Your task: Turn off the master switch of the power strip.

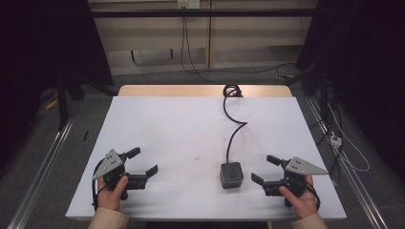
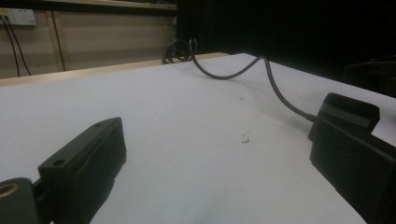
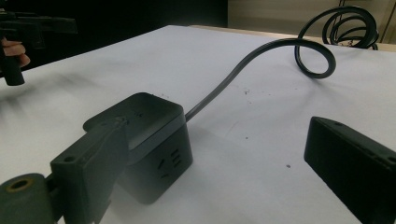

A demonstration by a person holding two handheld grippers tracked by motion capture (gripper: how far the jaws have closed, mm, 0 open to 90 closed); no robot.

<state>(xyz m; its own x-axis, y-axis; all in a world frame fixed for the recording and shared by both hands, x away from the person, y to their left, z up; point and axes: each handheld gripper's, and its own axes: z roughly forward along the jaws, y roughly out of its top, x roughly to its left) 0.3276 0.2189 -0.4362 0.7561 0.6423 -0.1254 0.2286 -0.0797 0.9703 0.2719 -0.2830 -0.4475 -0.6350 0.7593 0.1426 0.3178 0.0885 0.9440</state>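
A black cube-shaped power socket [image 1: 231, 175] sits on the white table [image 1: 191, 129] near the front, right of centre. Its black cable [image 1: 235, 129] runs toward the far edge and ends in a coil [image 1: 232, 90]. My right gripper [image 1: 262, 169] is open just to the right of the cube, apart from it. In the right gripper view the cube [image 3: 154, 135] lies close behind the left jaw, and nothing is inside my right gripper [image 3: 219, 163]. My left gripper [image 1: 143, 161] stands open and empty at the front left. The left gripper view has the cube [image 2: 350, 109] behind the right jaw.
Small dark specks [image 2: 244, 138] mark the table's middle. A wooden strip [image 1: 205, 90] borders the far edge. Metal rails [image 1: 47, 157] run along the floor on both sides. Loose wires and a white plug [image 1: 335, 139] lie on the floor at the right.
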